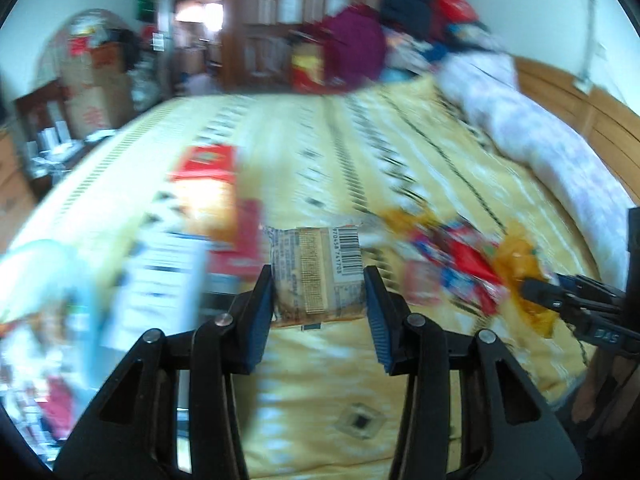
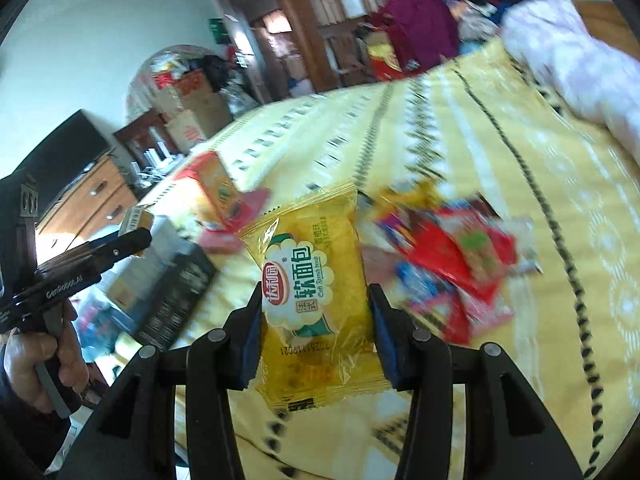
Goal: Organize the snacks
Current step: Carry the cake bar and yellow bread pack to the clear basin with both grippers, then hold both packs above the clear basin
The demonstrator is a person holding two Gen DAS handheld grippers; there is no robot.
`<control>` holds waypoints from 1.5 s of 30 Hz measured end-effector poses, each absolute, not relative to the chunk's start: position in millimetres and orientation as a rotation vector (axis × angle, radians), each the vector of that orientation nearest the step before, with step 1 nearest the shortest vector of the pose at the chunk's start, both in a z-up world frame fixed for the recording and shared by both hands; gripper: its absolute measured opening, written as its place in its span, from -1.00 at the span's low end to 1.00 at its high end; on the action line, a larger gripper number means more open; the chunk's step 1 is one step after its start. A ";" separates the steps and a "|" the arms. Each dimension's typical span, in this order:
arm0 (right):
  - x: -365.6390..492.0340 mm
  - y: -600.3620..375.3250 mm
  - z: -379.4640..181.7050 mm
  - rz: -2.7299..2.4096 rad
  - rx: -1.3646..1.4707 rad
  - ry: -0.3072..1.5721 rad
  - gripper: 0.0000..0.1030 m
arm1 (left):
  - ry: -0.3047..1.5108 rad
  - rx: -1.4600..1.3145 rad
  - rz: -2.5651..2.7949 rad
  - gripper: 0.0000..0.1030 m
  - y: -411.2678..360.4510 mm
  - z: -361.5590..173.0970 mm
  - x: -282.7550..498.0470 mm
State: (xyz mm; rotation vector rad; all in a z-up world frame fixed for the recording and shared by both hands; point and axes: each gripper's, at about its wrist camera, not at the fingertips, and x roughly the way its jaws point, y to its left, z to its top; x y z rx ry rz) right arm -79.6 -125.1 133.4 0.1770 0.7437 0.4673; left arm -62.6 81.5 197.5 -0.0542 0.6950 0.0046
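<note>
Two snack packets are held above the yellow bedspread (image 1: 320, 420), a brown one (image 1: 318, 276) clamped in the left gripper (image 1: 320, 304) and a yellow bread pack (image 2: 316, 292) in the right gripper (image 2: 316, 332) (slippery film), so either could be dropped if jolted.

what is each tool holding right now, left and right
Left tool: shut on a small tan barcode-printed snack packet.
Right tool: shut on a yellow plastic soft-bread packet.
</note>
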 end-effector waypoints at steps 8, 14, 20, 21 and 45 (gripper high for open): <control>-75.3 -18.3 198.8 0.672 0.134 0.666 0.00 | 0.592 -0.044 0.228 -0.15 164.6 235.2 -104.3; -80.5 64.7 231.1 0.819 0.115 0.652 0.00 | 0.567 -0.085 0.320 -0.15 208.9 240.8 -126.8; -93.7 138.3 246.7 0.927 0.073 0.667 0.00 | 0.561 -0.131 0.392 -0.15 247.0 240.2 -144.0; -95.9 151.9 247.7 0.945 0.066 0.674 0.00 | 0.564 -0.137 0.401 -0.15 252.5 239.0 -146.2; -109.7 300.6 217.5 1.124 -0.006 0.820 0.00 | 0.601 -0.363 0.506 -0.15 346.7 214.1 -182.8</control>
